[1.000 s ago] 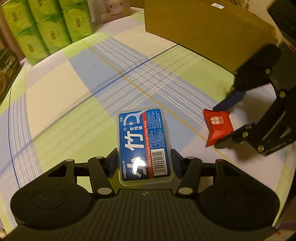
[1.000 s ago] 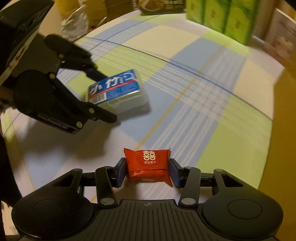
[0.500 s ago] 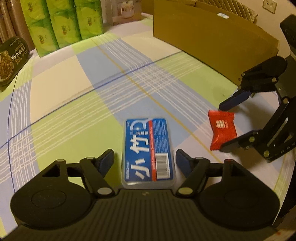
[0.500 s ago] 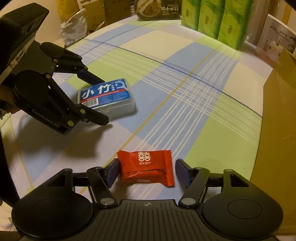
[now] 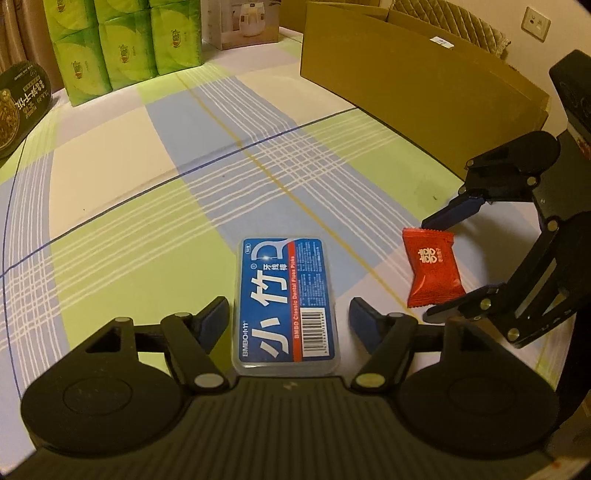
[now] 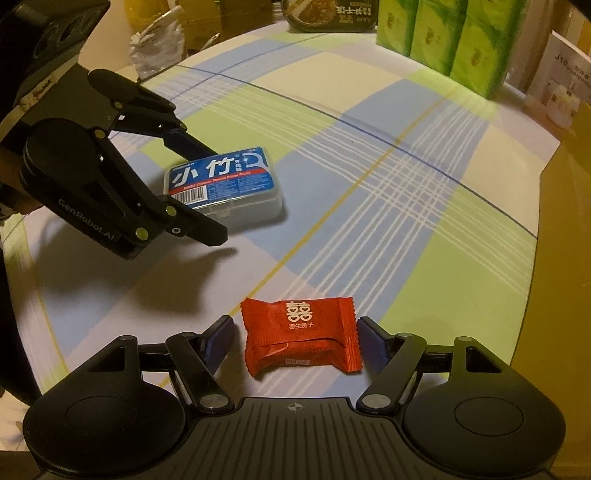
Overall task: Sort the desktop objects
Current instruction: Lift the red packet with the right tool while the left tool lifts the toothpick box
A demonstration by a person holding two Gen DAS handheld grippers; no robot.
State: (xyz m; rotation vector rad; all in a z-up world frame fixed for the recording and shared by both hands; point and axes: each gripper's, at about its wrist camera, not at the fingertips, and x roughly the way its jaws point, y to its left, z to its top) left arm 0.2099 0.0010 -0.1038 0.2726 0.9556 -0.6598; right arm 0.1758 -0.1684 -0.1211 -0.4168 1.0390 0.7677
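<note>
A blue-labelled clear box of dental floss picks lies flat on the checked tablecloth, between the spread fingers of my left gripper, which is open and not touching it. The same floss box shows in the right wrist view with the left gripper straddling it. A red candy packet with white characters lies between the fingers of my right gripper, also open with gaps on both sides. The left wrist view shows the red packet inside the right gripper.
A tall cardboard box stands at the table's right side. Green tissue packs and a white carton line the far edge, with a dark food tub to their left. A crumpled bag sits at the far left.
Both grippers have opened and let go: the floss box and the red packet now rest on the cloth. Both grippers have drawn back slightly.
</note>
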